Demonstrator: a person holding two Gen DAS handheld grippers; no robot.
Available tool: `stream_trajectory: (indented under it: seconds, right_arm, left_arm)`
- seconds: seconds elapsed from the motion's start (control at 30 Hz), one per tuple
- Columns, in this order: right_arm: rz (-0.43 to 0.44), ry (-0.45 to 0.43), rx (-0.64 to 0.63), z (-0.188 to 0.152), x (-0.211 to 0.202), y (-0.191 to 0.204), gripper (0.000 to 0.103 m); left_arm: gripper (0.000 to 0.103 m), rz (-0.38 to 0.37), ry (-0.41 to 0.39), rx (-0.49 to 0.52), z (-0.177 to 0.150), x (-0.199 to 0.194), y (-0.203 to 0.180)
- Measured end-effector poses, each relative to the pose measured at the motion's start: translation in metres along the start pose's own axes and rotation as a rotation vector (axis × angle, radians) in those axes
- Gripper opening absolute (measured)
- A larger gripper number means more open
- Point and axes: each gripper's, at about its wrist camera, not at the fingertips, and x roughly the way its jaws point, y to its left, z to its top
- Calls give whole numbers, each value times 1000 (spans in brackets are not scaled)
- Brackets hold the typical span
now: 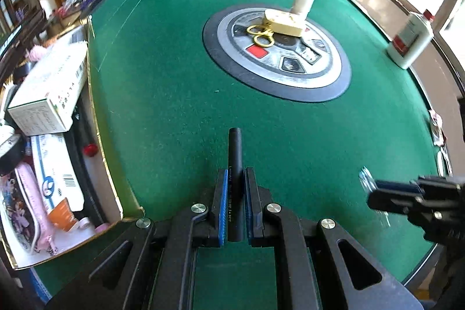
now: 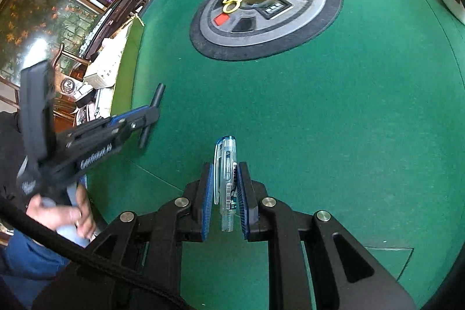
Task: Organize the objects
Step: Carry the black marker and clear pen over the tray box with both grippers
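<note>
My left gripper [image 1: 235, 173] is shut on a black pen [image 1: 234, 153] and holds it above the green felt table [image 1: 174, 95]; it also shows in the right wrist view [image 2: 151, 112] with the black pen [image 2: 155, 98]. My right gripper [image 2: 223, 167] is shut on a clear blue pen [image 2: 226, 161]; it shows blurred in the left wrist view [image 1: 375, 191]. A cream box [image 1: 283, 21], gold scissors [image 1: 261, 34] and a white cup [image 1: 303, 2] sit on the round centre console [image 1: 319, 77].
A storage box [image 1: 113, 179] at the table's left holds cartons [image 1: 49, 83], a pink pencil case [image 1: 29, 208] and small items. A white bottle [image 1: 411, 37] with a red label stands at the table's right edge. Shelves and windows surround the table.
</note>
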Motion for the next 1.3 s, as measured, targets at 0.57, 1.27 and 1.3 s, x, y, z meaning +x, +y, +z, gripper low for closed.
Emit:
stream_trajectory:
  seconds: [0.57, 1.27, 1.3]
  right_arm:
    - [-24, -5, -118, 11, 18, 64, 14]
    - [25, -39, -247, 37, 31, 150, 14]
    - [27, -40, -251, 38, 32, 154, 14]
  left_arm:
    - [8, 93, -185, 75, -8, -64, 21]
    - [8, 185, -325, 35, -9, -111, 84]
    - [8, 190, -325, 34, -9, -112, 88]
